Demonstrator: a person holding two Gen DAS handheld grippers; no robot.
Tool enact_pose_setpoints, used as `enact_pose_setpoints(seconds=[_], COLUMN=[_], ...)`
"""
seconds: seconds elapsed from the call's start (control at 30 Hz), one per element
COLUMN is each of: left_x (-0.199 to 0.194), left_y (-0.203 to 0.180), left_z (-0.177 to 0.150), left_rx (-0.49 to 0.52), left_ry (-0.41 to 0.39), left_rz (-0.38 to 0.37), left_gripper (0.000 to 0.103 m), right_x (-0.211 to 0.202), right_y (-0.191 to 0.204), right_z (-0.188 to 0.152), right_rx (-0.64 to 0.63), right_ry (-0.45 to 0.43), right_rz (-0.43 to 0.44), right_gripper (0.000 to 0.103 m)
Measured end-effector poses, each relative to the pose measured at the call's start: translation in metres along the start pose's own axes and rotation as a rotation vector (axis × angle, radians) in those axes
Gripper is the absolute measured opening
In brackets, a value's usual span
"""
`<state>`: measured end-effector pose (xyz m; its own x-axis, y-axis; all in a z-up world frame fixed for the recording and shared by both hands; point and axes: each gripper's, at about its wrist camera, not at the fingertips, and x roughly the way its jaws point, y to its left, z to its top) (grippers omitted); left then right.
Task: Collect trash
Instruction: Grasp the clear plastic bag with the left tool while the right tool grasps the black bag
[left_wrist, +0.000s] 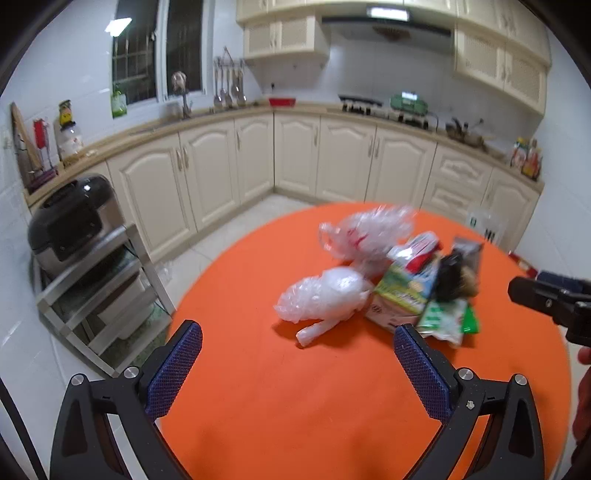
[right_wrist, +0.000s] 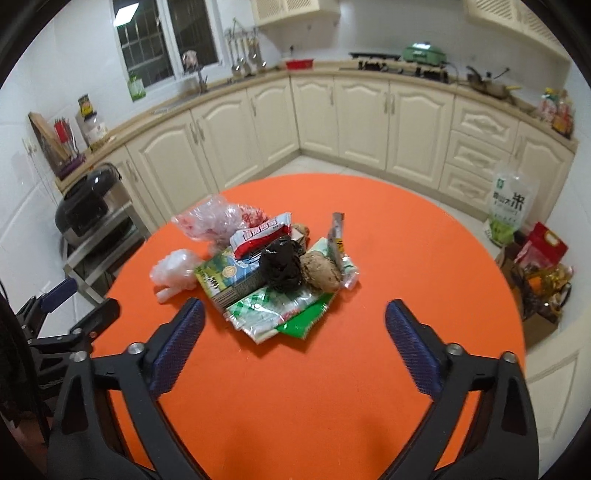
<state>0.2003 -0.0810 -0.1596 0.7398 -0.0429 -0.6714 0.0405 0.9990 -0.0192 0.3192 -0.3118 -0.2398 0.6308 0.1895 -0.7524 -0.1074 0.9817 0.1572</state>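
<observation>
Trash pile: heaped near the middle of the round orange desk (right_wrist: 406, 229), everything touching or overlapping — nothing collected yet, as far as these views show.
Left gripper (left_wrist: 297, 345): jaws released and empty, hanging over bare desk just short of the clear crumpled bag (left_wrist: 325, 295).
Right gripper (right_wrist: 293, 325): jaws spread wide with nothing between them, aimed at the flat green-and-white wrapper (right_wrist: 275, 312) on the pile's near edge.
Risk, thin wrappers: the green-and-white wrapper lies flat on the desk — the pads may slide over it or scrape the surface instead of pinching it.
Risk, clear bags: the crumpled bag and the red-printed clear bag (right_wrist: 214, 221) look light and slippery; a partial pinch could let one slip out or drag its neighbours along.
Risk, toppling: the black crumpled bag (right_wrist: 282, 267) and the brown lump (right_wrist: 321, 273) sit on top of the green carton (right_wrist: 225, 275); pulling the carton first would likely roll them off, perhaps toward the desk's edge.
Risk, upright packet: a thin packet (right_wrist: 338, 236) stands on edge behind the lump — a nudge could tip it.
Risk, crowding: both grippers approach the same small heap from the near side, so they could knock each other.
Unknown: no bin or sack for the trash appears in either view.
</observation>
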Motion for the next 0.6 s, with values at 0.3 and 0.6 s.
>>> enact_pose_setpoints(seconds=[0.3,0.6], left_x=[0.099,0.175], left_y=[-0.014,-0.025], left_z=[0.053,0.105], left_rx=[0.046,0.075], left_ry=[0.093,0.154], left_rz=[0.0,-0.069], left_gripper=[0.102,0.097], right_x=[0.055,0.071], right_y=[0.009,0.019], right_z=[0.013,0.02], right_rx=[-0.073,-0.154], right_ry=[0.059,0.058], right_rz=[0.009,-0.031], right_gripper=[0.073,0.043])
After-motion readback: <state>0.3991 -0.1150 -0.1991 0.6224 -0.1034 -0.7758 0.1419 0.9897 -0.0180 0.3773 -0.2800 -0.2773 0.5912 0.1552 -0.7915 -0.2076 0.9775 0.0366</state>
